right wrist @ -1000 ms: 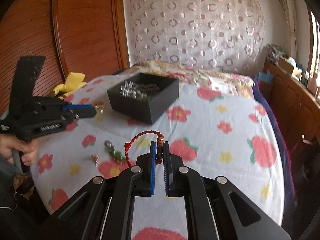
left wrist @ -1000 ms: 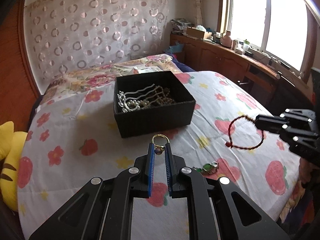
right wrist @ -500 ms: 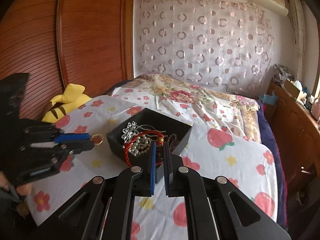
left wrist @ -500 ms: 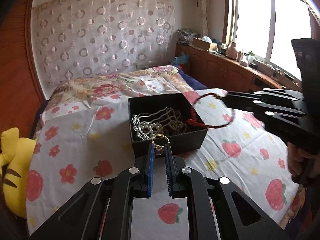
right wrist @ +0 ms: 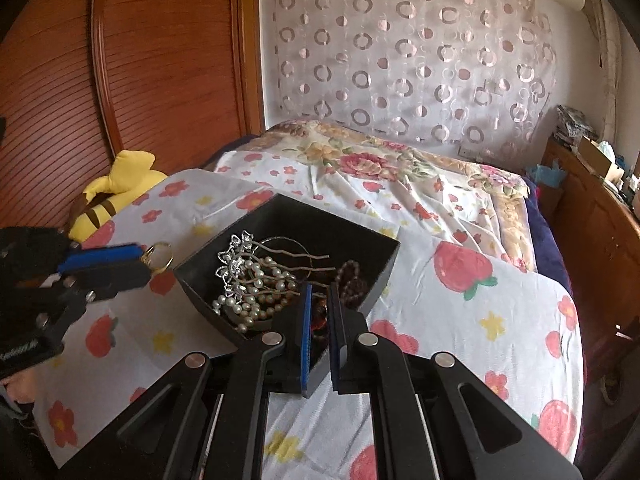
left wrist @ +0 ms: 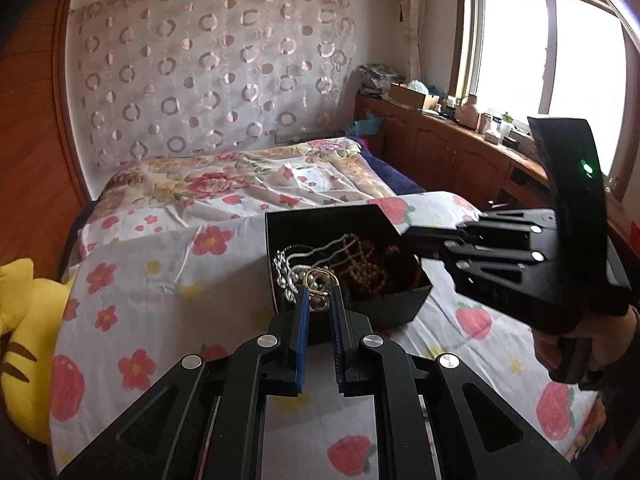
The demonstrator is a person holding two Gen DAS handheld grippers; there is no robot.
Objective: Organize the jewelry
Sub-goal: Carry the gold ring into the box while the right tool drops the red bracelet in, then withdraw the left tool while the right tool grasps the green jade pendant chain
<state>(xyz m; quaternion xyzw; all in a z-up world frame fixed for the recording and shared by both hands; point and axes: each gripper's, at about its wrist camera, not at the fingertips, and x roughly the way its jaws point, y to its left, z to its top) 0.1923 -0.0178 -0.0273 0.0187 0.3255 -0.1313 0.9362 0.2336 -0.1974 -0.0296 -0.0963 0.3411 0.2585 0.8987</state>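
A black open box (left wrist: 384,312) (right wrist: 356,236) sits on the flowered bedsheet and holds a pearl string (right wrist: 256,296), a silver hair comb (right wrist: 240,256) and dark bead strands (left wrist: 360,268). My left gripper (left wrist: 319,294) is shut on a gold ring (left wrist: 320,278) and holds it just in front of the box's near wall; the ring also shows in the right wrist view (right wrist: 158,257). My right gripper (right wrist: 318,292) reaches over the box's near corner, jaws slightly apart, with the red cord bracelet (right wrist: 319,316) lying between and below them inside the box.
A yellow plush toy (left wrist: 20,320) (right wrist: 108,196) lies at the bed's left edge by the wooden headboard. A wooden sideboard (left wrist: 460,152) with clutter runs under the window on the right. The bed is covered by a white sheet (right wrist: 460,320) with strawberries and flowers.
Both grippers moved up to the box. The right gripper carried the red bracelet over the box and lowered it inside, and its jaws have parted. The left still holds the ring.
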